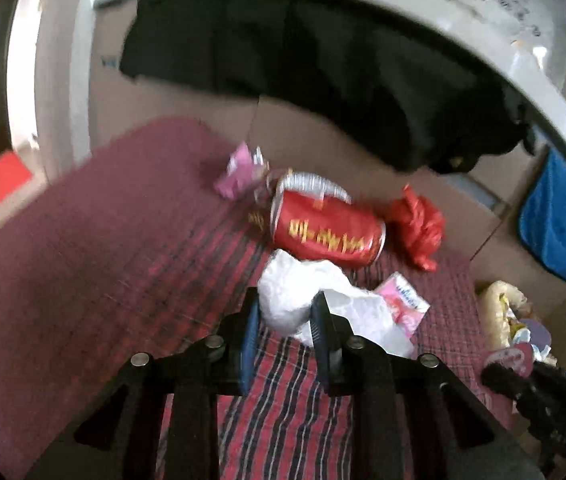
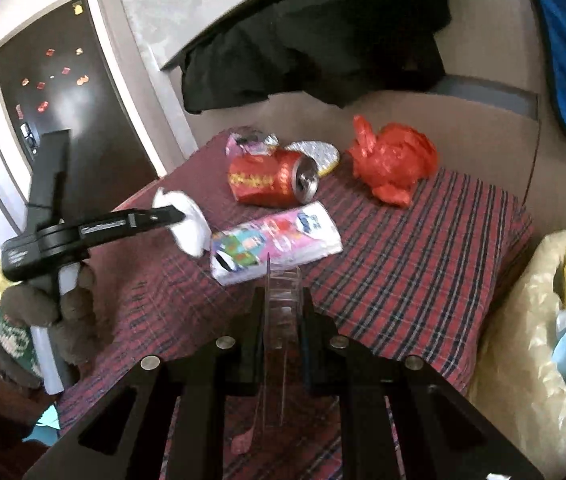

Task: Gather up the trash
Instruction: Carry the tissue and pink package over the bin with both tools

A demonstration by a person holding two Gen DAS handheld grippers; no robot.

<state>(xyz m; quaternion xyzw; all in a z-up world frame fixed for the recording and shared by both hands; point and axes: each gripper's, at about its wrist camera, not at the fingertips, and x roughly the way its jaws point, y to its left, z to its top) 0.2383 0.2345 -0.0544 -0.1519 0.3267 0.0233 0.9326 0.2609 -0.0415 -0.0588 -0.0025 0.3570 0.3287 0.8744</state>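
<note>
white tissue wad (image 1: pixel 295 300) pinched by left gripper (image 1: pixel 285 320), clear plastic piece (image 2: pixel 281 304) nipped by right gripper (image 2: pixel 283 312); bin (image 2: pixel 539 280) at three o'clock, soft tissue likely slipping mid-carry.

your near cloth (image 2: pixel 423 248) on the right is bare, so a gripper can pass there toward the bin (image 2: pixel 539 320) at the right edge. farther in, the can (image 2: pixel 271 180), tissue pack (image 2: pixel 279 240) and red bag (image 2: pixel 393 160) crowd the middle. the left half of the cloth lies open. a black garment (image 2: pixel 315 40) hangs over the far side.
</note>
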